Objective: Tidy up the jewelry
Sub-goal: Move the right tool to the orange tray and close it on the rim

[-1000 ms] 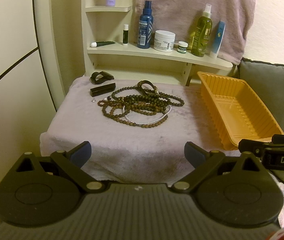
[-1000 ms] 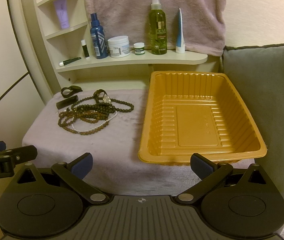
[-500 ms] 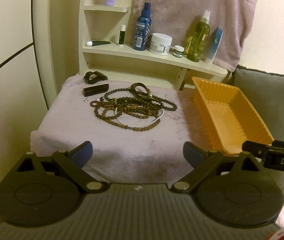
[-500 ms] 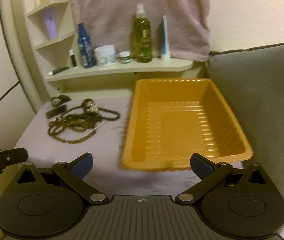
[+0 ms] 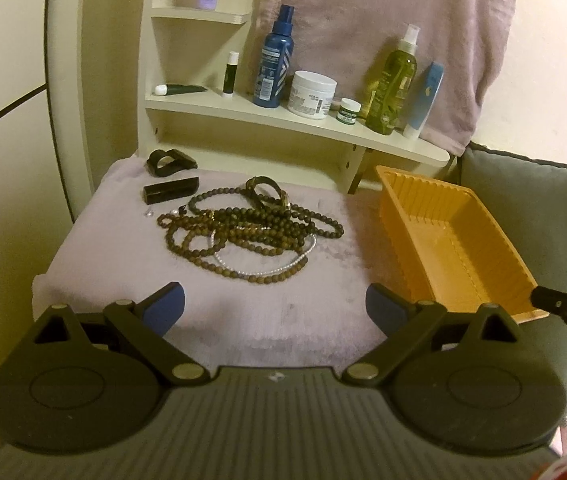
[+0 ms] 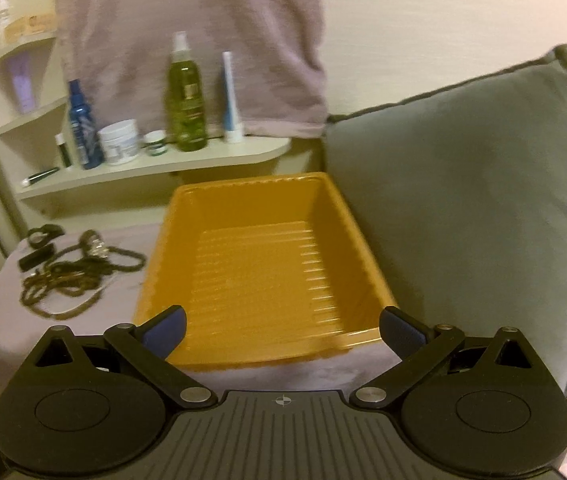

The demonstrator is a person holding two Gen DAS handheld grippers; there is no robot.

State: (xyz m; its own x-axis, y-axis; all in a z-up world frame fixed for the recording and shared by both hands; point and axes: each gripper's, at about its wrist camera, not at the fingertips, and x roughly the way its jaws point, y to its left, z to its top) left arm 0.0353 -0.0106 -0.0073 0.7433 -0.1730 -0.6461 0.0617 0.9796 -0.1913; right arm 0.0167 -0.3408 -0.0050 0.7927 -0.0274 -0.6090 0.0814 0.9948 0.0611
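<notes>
My left gripper [image 5: 274, 308] sits low in the frame, fingers spread wide and holding nothing, above the near edge of the pale fuzzy cloth [image 5: 131, 256]. The tangle of dark bead necklaces [image 5: 243, 232] lies at centre frame, with a small black case [image 5: 170, 193] to its upper left. My right gripper [image 6: 281, 330] is likewise spread wide and empty, low in its frame over the orange tray [image 6: 267, 264], which holds nothing

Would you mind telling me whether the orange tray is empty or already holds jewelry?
Empty: the orange tray shows only its bare ribbed floor, and the bead necklaces lie beside it.
</notes>
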